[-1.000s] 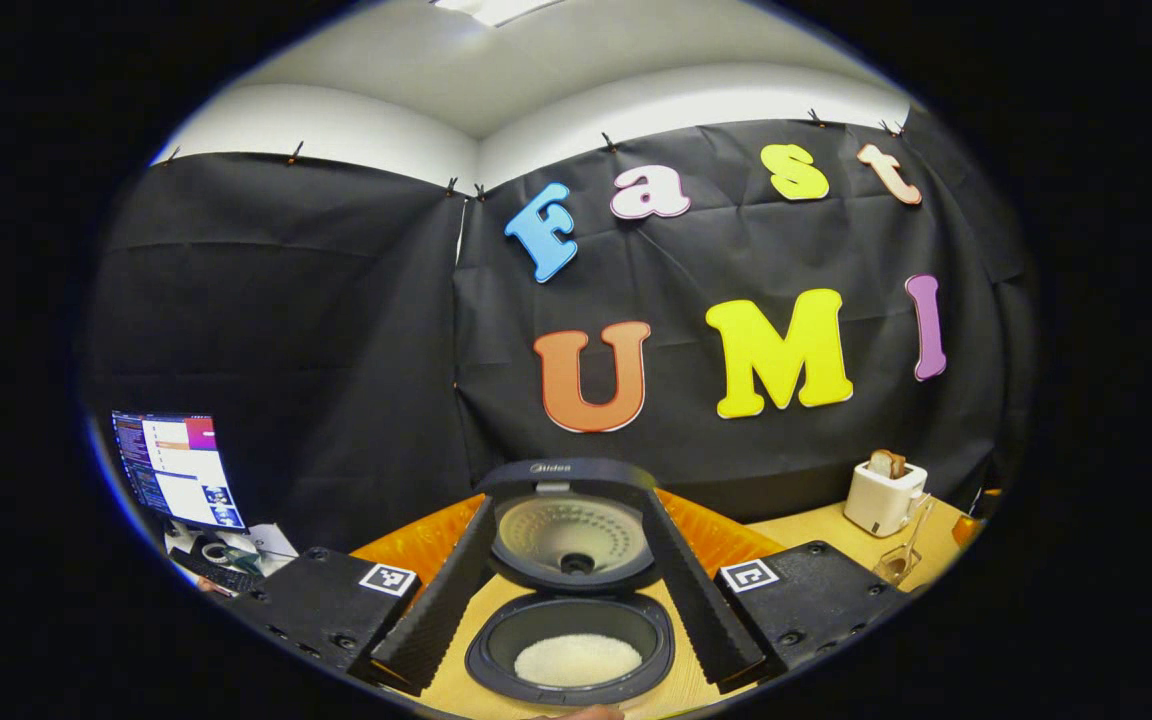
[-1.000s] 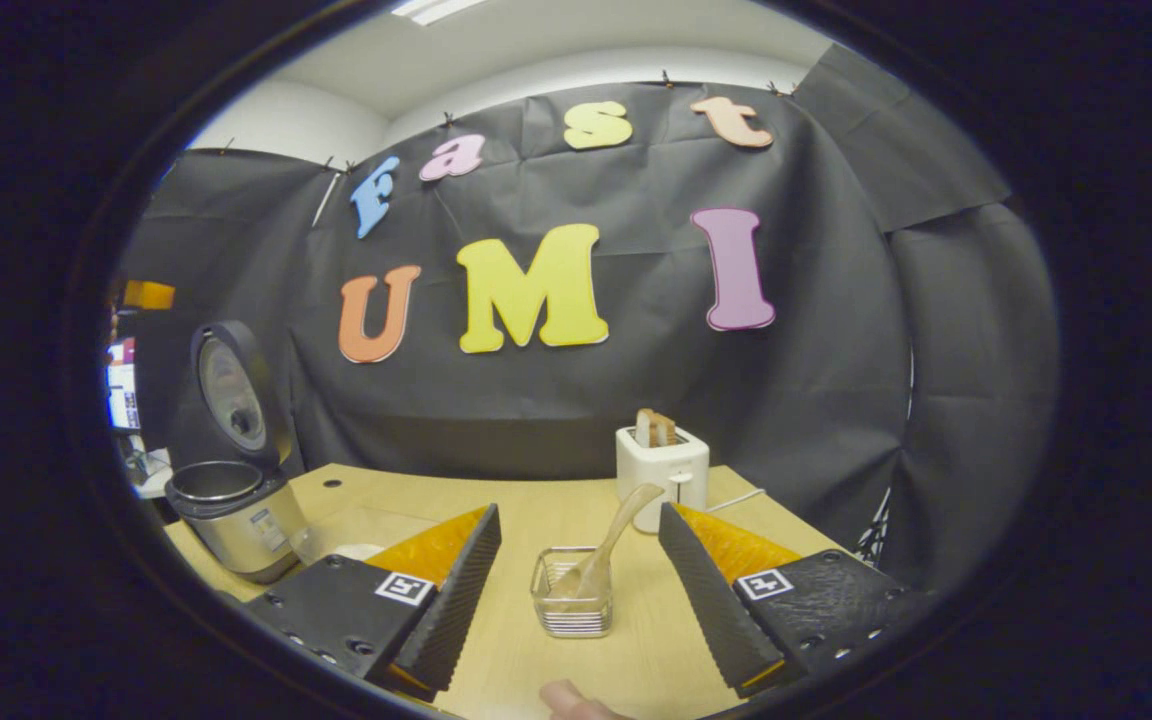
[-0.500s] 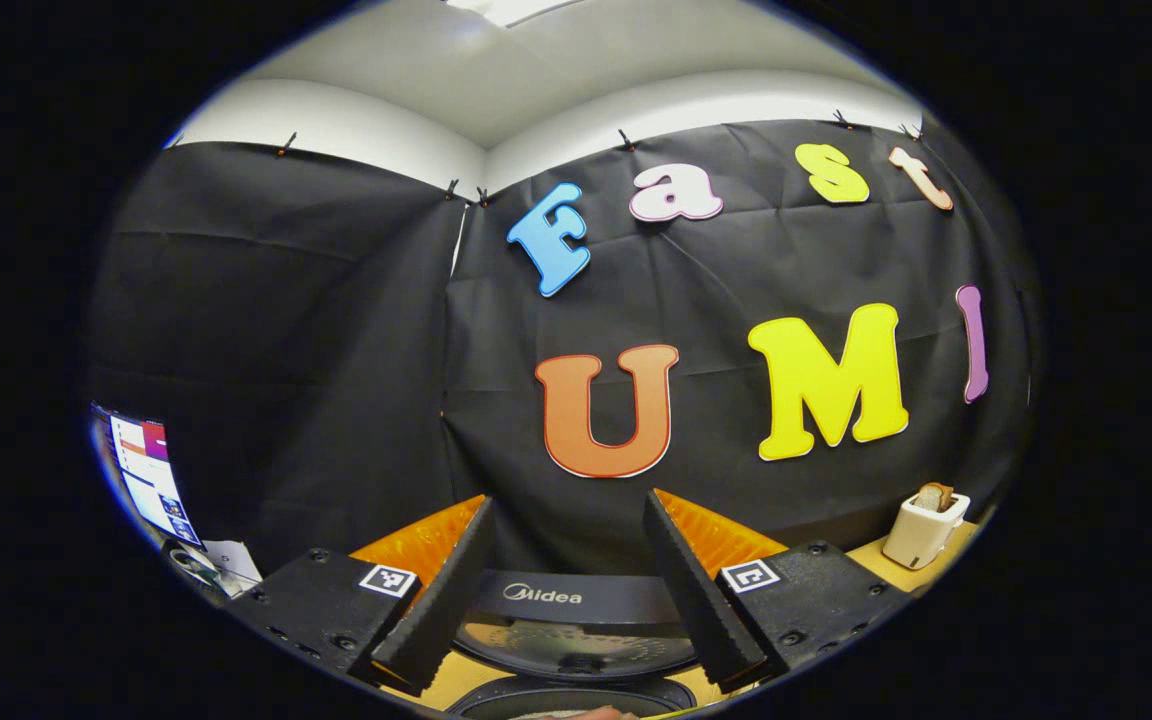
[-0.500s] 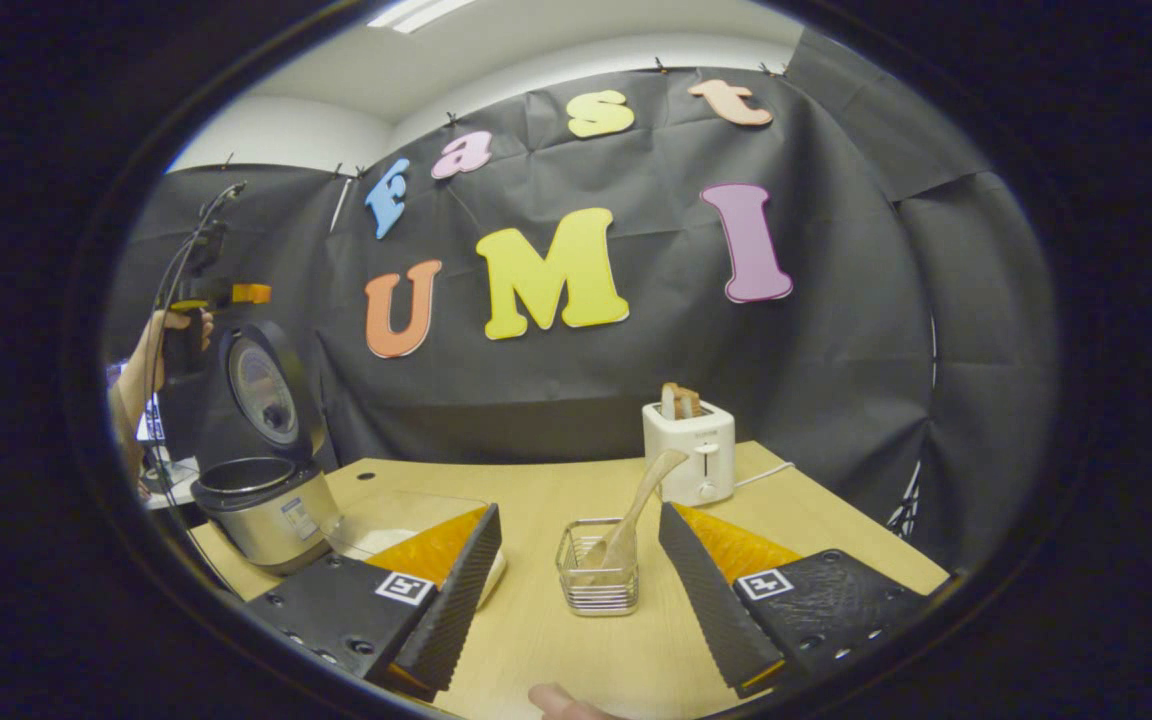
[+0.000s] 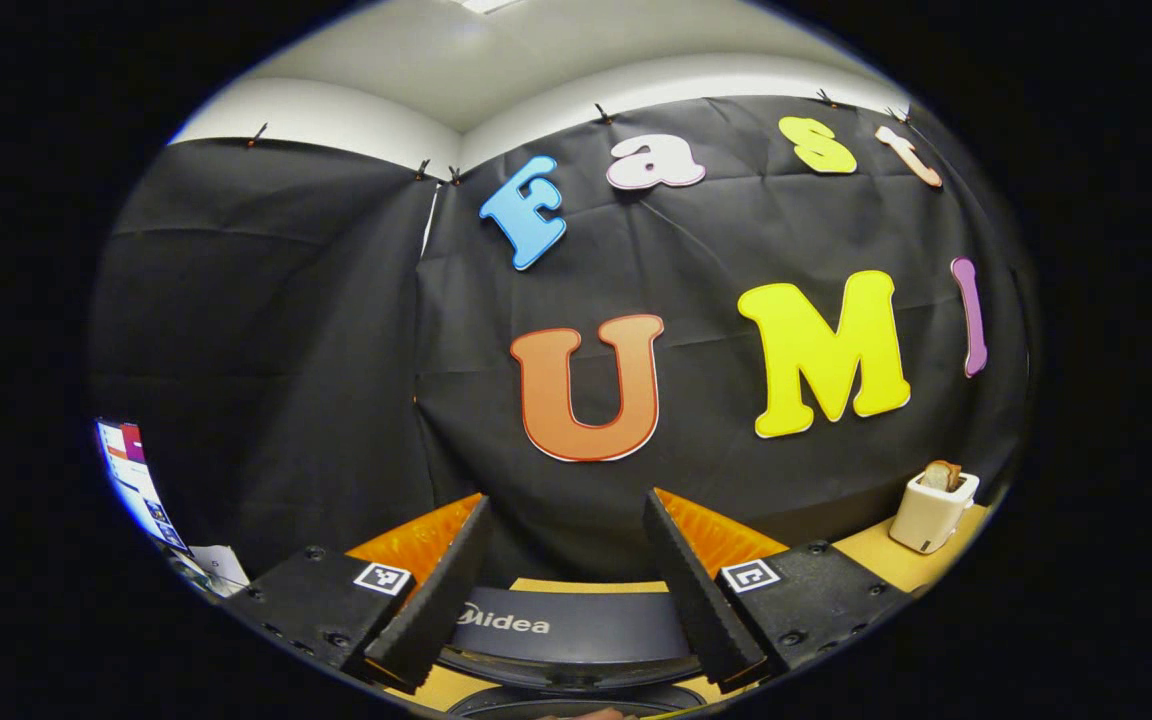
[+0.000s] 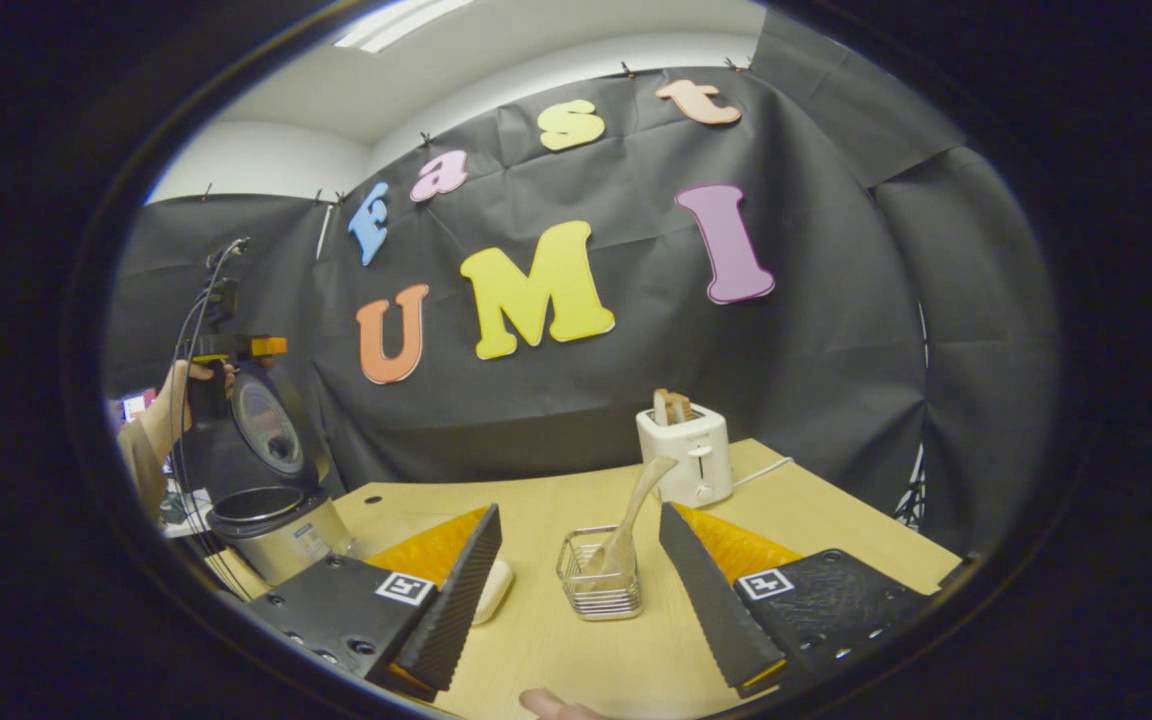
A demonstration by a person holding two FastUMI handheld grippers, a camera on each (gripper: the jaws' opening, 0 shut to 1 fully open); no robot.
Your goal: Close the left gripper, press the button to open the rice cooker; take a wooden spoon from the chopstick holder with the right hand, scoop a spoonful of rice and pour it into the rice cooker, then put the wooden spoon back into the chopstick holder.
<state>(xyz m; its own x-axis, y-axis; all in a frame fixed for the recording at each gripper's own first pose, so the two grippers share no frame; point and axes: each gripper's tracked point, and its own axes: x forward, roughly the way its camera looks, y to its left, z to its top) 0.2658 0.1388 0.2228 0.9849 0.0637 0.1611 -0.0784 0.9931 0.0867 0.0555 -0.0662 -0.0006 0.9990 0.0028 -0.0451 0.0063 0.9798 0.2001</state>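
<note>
The rice cooker (image 6: 271, 500) stands open at the far left of the bench (image 6: 816, 520), its lid (image 6: 266, 425) upright, so the button step looks done and the step in hand is fetching the wooden spoon (image 6: 631, 515). The spoon leans in the wire chopstick holder (image 6: 601, 585), which sits just in front of the white toaster (image 6: 686, 455), well to the right of the cooker. The right gripper (image 6: 576, 590) faces the holder with its fingers (image 6: 456, 590) wide apart, the holder framed between them and untouched. The left gripper (image 5: 561, 590) hangs above the cooker's raised lid (image 5: 576, 630), fingers (image 5: 436, 595) apart and empty. Next, the right gripper probably needs to advance until the spoon's slanted handle lies between the fingers, close on it above the holder's rim, then lift along the handle's tilt so the holder is not dragged.
</note>
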